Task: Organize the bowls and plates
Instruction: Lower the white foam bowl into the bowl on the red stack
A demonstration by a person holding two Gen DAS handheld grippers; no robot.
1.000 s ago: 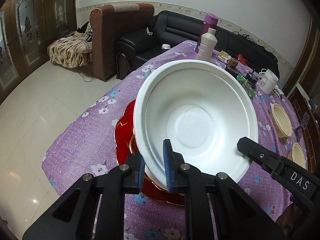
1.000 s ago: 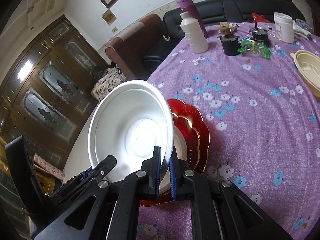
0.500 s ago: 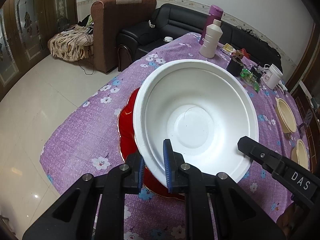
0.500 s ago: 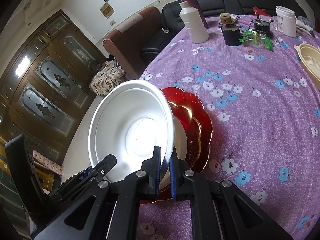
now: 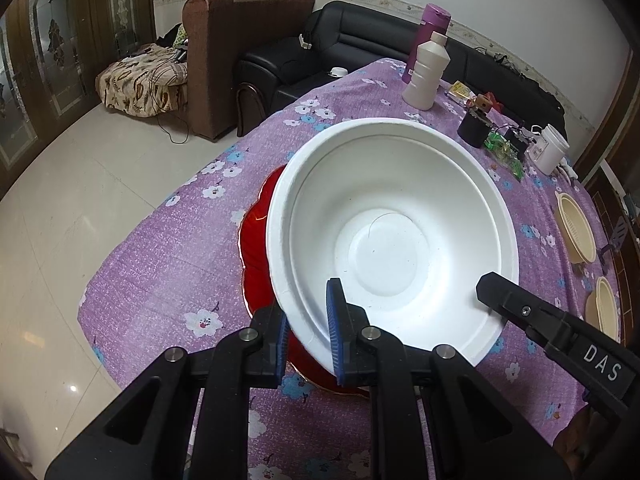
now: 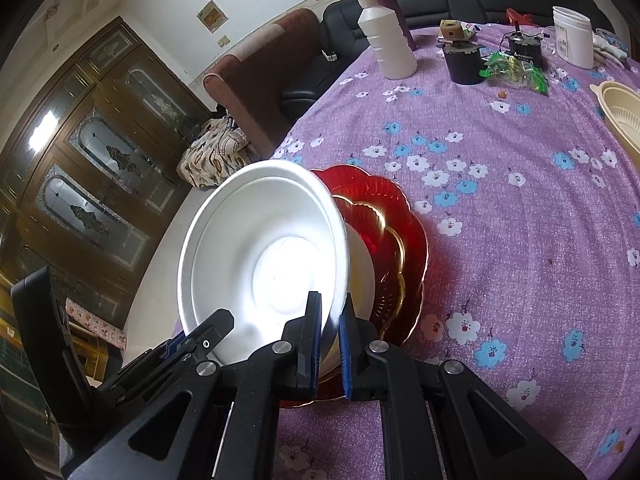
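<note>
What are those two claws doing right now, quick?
Left gripper: closed on the rim of the white bowl.
Right gripper: closed on the same bowl's rim, on the other side.

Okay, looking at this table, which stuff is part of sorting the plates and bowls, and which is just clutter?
Part of the job:
- white bowl, pinched at its rim by the left gripper and right gripper
- red plate beneath it
- cream bowls at the table's far side

Just lying about:
- white bottle
- purple flask
- black pot
- white jar
- green wrappers
</note>
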